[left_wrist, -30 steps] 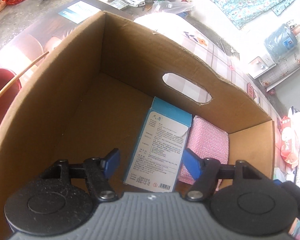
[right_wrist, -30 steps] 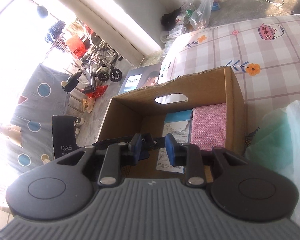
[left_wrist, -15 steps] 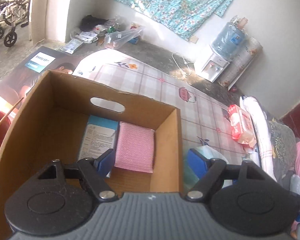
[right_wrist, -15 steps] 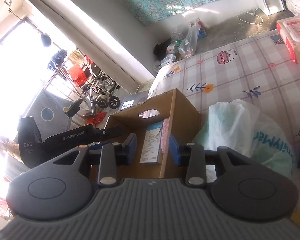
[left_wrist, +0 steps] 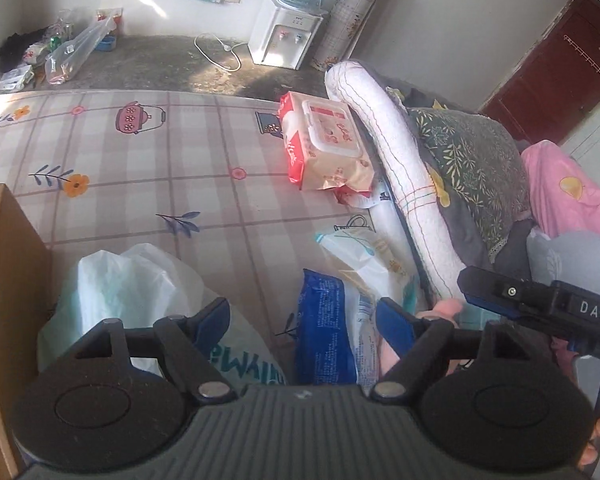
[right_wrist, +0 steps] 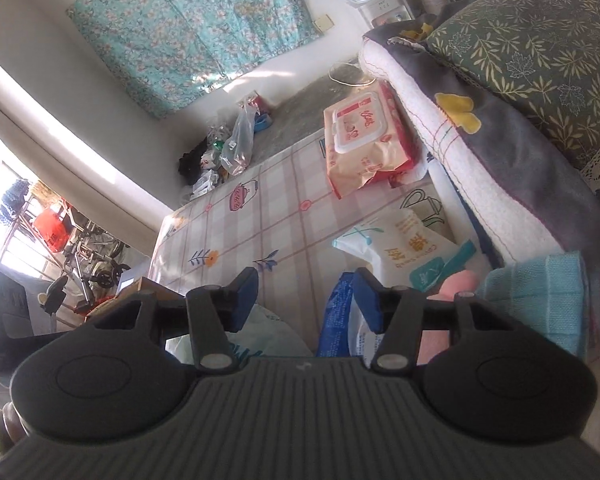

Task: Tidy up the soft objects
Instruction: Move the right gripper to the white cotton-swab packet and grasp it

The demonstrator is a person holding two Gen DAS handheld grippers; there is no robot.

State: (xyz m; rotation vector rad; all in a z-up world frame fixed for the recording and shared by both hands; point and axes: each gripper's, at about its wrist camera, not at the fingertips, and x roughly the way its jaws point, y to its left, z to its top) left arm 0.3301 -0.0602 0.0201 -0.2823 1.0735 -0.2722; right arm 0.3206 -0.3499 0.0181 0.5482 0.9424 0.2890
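My left gripper [left_wrist: 303,318] hangs open over a blue packet [left_wrist: 324,332] on the checked mat [left_wrist: 148,168], with nothing between its fingers. A white plastic bag [left_wrist: 132,288] lies to its left, against the cardboard box [left_wrist: 4,264]. My right gripper [right_wrist: 306,296] hovers empty above the same blue packet [right_wrist: 334,320], its jaws opening. Just beyond lie a white tissue pack [right_wrist: 404,252], a pink soft thing [right_wrist: 460,284] and a teal cloth [right_wrist: 540,304]. A red and cream wipes pack [right_wrist: 364,136] rests farther out on the mat.
A rolled white blanket [left_wrist: 396,184] and a leaf-print pillow [left_wrist: 472,160] border the mat on the right. Past the mat's far edge is bare floor with a water dispenser [left_wrist: 288,36] and plastic bags [left_wrist: 76,52].
Both grippers have swung away from the inside of the cardboard box, rightwards over the mat to the pile of packets. The right gripper's jaws have widened.
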